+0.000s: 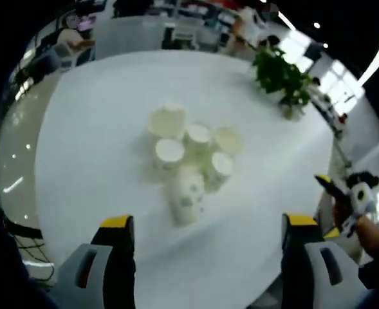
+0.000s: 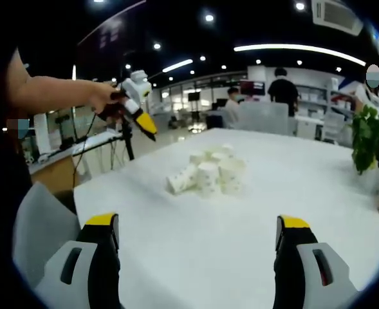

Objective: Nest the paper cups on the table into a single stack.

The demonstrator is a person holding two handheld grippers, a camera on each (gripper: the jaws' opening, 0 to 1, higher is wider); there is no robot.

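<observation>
Paper cups bunched up around the middle of the round white table, well in from every edge. One cup tipped over on its side at the near end of the bunch, the rest standing upright and touching. Left gripper hanging over the near edge, jaws spread wide, nothing in them. Right gripper same deal, wide open and empty. Potted plant off by the far edge.
</observation>
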